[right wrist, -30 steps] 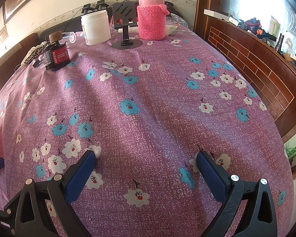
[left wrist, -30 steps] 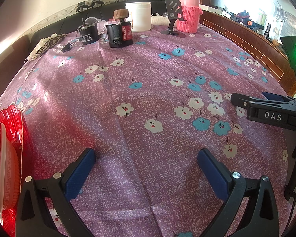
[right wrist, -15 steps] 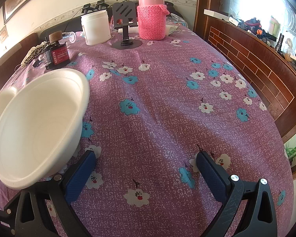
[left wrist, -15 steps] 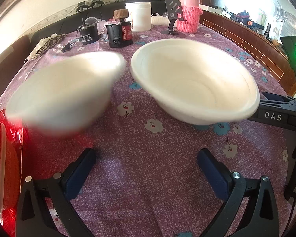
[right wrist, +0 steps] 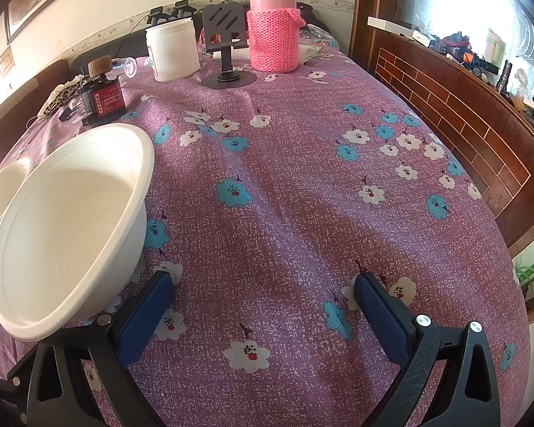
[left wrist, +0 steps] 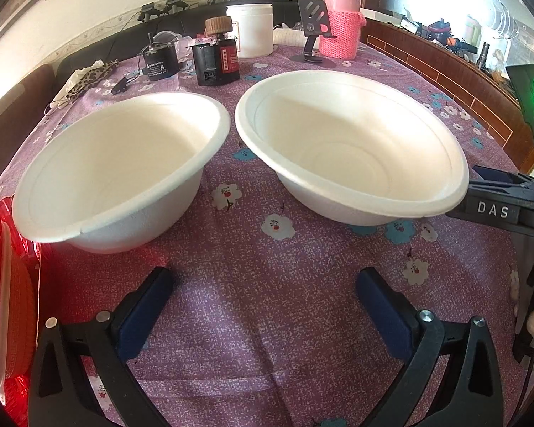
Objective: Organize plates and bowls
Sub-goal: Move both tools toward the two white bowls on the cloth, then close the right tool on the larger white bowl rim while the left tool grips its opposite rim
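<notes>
Both your jaws gape empty: left gripper [left wrist: 263, 284] faces two white bowls [left wrist: 121, 167] [left wrist: 352, 146] side by side before the pink flask [left wrist: 341, 17]; right gripper [right wrist: 263, 288] catches only their edges

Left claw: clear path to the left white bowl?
Probably yes. The left claw is open and empty, and the left white bowl sits just ahead with only bare tablecloth between.
</notes>
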Demonstrator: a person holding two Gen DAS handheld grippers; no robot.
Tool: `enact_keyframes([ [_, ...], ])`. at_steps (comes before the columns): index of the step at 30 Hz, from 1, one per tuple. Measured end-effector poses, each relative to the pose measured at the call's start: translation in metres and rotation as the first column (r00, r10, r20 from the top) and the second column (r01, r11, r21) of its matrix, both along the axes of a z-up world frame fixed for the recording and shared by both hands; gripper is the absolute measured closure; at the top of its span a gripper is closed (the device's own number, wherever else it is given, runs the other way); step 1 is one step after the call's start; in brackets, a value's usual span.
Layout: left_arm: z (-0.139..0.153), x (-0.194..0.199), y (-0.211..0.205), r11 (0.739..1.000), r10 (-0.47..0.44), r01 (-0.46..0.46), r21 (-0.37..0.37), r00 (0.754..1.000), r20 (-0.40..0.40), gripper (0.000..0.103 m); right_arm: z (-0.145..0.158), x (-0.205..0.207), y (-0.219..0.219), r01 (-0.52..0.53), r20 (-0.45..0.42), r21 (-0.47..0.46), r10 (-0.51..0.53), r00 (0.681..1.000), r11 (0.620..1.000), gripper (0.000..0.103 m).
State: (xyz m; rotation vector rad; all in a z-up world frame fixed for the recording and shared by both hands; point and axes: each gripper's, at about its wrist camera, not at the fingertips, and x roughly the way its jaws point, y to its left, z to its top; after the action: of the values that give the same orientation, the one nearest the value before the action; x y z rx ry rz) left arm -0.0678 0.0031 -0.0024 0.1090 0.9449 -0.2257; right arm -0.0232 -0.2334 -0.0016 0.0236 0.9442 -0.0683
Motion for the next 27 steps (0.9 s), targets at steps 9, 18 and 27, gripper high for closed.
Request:
enact_keyframes([
  [9,0.0,-0.003,0.0,1.0,0.003,-0.003,0.007,0.999,-0.05,0.0,0.006,0.006,-0.014,-0.051,-0.087,0.105,0.061,0.994,0.993,0.001],
  [18,0.007,-0.019,0.001,1.0,-0.001,-0.002,-0.029,0.994,-0.108,0.001,0.006,-0.001,-0.012,-0.034,-0.155,0.023,0.038,0.987,0.999,0.001],
  [27,0.045,-0.024,0.027,0.952,-0.022,-0.009,-0.305,0.995,-0.098,0.018,0.053,-0.032,-0.047,0.031,0.021,0.283,-0.039,0.999,0.959,0.002],
])
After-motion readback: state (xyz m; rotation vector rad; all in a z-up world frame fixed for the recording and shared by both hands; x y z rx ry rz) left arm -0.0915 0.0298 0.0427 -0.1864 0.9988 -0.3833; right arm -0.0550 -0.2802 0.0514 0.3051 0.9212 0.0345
